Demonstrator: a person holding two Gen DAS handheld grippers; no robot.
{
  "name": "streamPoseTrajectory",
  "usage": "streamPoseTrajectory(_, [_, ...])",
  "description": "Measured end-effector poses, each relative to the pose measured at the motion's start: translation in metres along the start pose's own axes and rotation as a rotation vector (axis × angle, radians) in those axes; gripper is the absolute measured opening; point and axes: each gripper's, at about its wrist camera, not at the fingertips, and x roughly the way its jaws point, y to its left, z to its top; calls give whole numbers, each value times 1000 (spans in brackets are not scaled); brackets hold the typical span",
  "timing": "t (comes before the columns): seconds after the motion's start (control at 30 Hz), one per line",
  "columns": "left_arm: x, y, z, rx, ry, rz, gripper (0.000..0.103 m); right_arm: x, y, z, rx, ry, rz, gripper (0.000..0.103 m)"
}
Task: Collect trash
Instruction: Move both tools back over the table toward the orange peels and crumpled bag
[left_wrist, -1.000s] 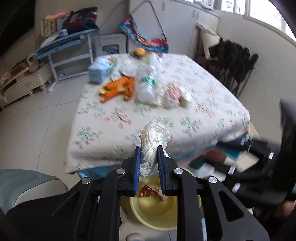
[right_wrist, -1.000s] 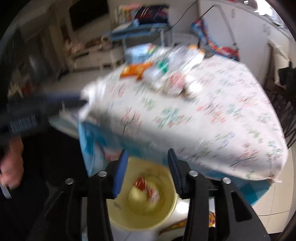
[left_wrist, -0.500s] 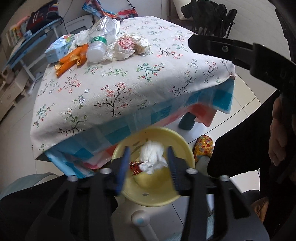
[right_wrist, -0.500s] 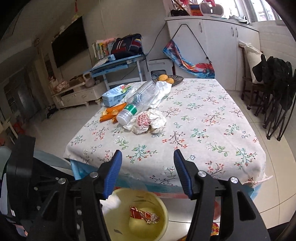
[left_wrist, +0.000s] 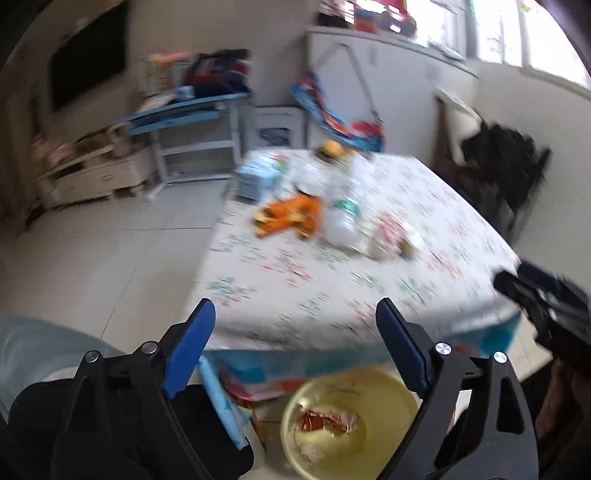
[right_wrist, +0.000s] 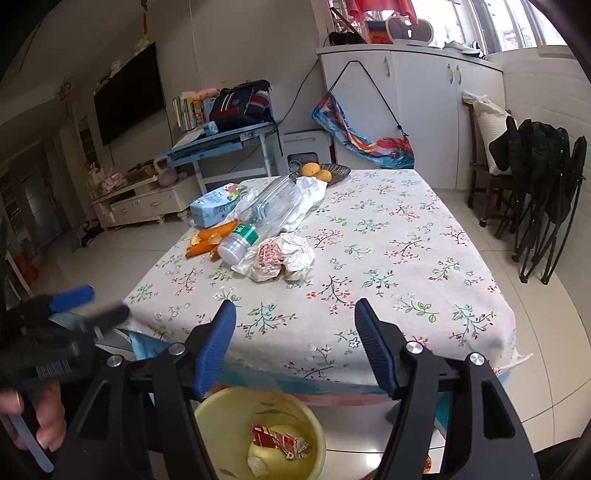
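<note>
— Gone from the left hand-held gripper (left_wrist: 295, 317) is the crumpled white wad (right_wrist: 258, 461); its jaws have just been opening and stand spread, nothing between them.

— And the wad?

— Down in the yellow bin (right_wrist: 218, 410) on the floor, beside a red wrapper (right_wrist: 280, 439).

— The right hand-held gripper (right_wrist: 295, 317)?

— Spread too, widening, empty. Beyond, on the tabletop (right_wrist: 424, 288): crumpled bags (right_wrist: 280, 256), a plastic bottle (right_wrist: 266, 214), orange peel (right_wrist: 210, 240).

Floral tablecloth (right_wrist: 388, 236); behind it, a white cabinet (right_wrist: 413, 110); to its left, a blue desk (right_wrist: 221, 146) bearing a backpack (right_wrist: 240, 101); right, folded black chairs (right_wrist: 546, 192).
</note>
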Motion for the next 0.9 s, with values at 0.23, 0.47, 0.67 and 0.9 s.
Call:
streamPoseTrajectory(0.23, [-4, 12, 7, -60, -46, 72, 85, 0, 2, 1, -8, -6, 1, 66])
streamPoseTrajectory(0.47, [-3, 12, 12, -68, -62, 62, 85, -1, 6, 2, 5, -13, 20, 68])
streamPoseTrajectory(0.67, [8, 19, 28, -94, -52, 36, 85, 4, 11, 4, 4, -4, 39, 69])
streamPoseTrajectory(0.9, [32, 30, 56, -113, -34, -25, 85, 13, 9, 8, 20, 13, 59, 71])
